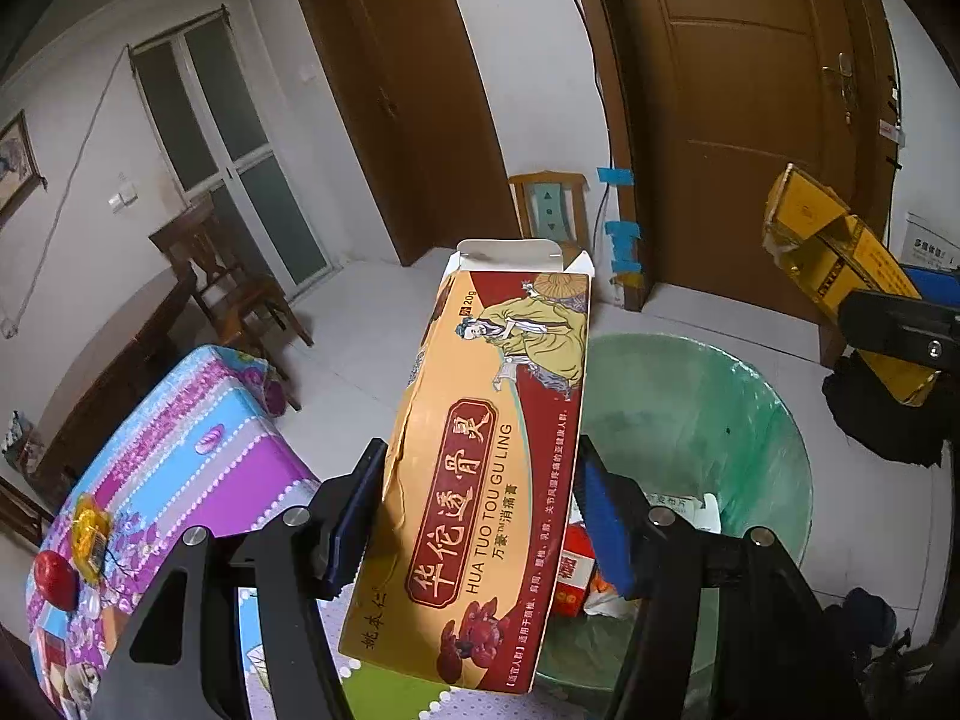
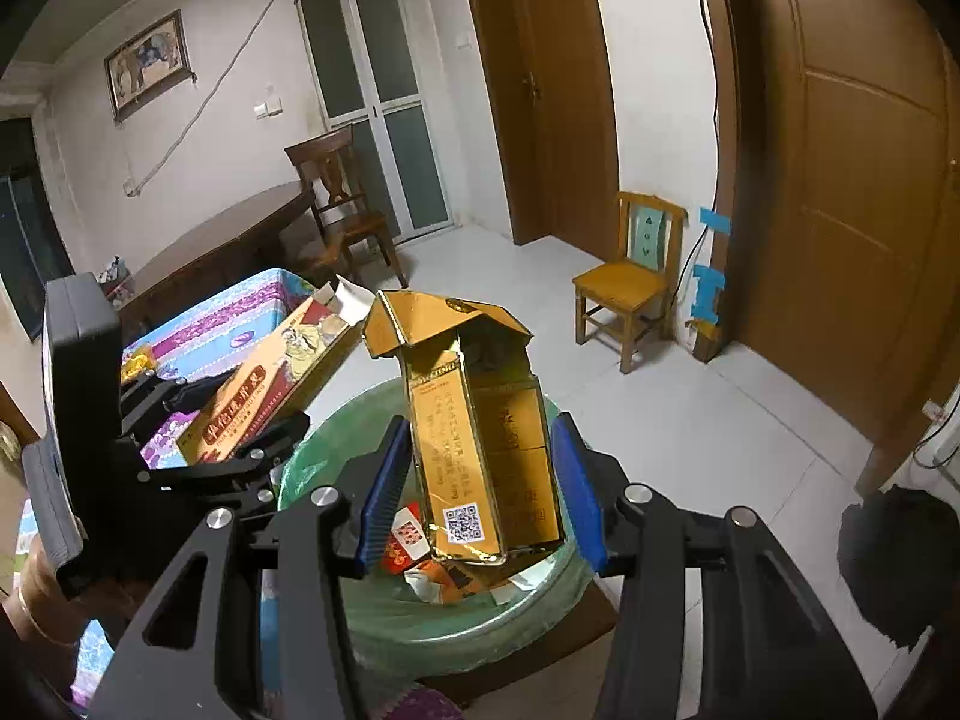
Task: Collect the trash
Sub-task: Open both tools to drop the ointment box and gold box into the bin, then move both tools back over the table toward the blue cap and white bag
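Note:
My left gripper is shut on an orange and red medicine carton with an open white flap, held at the left rim of a bin lined with a green bag. In the right wrist view that carton and the left gripper show at the left. My right gripper is shut on a crumpled gold carton, which hangs over the green-lined bin. Red and white scraps lie at the bottom of the bin. The gold carton shows at the far right of the left wrist view.
A table with a purple and blue flowered cloth stands left of the bin, bearing a red apple and a yellow wrapper. A small wooden chair, a dark chair and brown doors stand behind on a white tiled floor.

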Available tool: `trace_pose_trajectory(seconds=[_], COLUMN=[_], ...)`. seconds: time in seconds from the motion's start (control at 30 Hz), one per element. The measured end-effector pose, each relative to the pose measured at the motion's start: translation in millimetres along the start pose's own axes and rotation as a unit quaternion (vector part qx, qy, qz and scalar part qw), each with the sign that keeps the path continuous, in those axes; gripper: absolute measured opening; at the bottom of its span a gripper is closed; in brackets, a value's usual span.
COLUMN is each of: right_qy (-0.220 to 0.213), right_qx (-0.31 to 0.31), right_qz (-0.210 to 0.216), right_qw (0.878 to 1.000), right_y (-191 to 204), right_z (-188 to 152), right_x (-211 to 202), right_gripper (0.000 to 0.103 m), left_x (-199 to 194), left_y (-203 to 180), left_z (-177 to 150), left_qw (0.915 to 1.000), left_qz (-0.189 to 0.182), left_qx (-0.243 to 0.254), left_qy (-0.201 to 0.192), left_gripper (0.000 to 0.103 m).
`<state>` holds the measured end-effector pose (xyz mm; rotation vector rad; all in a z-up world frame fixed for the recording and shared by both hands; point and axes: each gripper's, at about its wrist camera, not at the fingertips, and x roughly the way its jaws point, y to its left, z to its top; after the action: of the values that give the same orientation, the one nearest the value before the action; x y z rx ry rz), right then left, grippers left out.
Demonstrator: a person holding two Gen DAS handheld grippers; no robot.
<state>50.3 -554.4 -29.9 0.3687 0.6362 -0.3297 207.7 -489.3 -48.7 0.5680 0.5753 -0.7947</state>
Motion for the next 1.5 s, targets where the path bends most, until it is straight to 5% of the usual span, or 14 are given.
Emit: trace_pose_trajectory(seconds=[0.37, 0.6, 0.73, 1.5], right_qy=[0.058, 0.064, 0.064, 0.050], right_qx=[0.038, 0.054, 0.048, 0.026], right_qz=[0.011, 0.003, -0.016, -0.056], right_qw=[0.998, 0.996, 0.997, 0.997], right_y=[-9, -10, -13, -1], right_z=[2, 3, 6, 3], right_x=[41, 52, 57, 49], right_gripper=[0.047, 0.048, 0.063, 0.061], left_x=[32, 42, 49, 28], left_y=[11, 16, 24, 33], left_z=[-3, 3, 5, 1], left_qw=[0.9961, 0.9946, 0.9943, 0.9963], left_qz=[-0.070, -0.084, -0.080, -0.047], left_qx=[-0.034, -0.040, -0.049, -0.063], left_qy=[0.042, 0.046, 0.051, 0.033], left_gripper=[0.062, 0.063, 0.073, 0.072])
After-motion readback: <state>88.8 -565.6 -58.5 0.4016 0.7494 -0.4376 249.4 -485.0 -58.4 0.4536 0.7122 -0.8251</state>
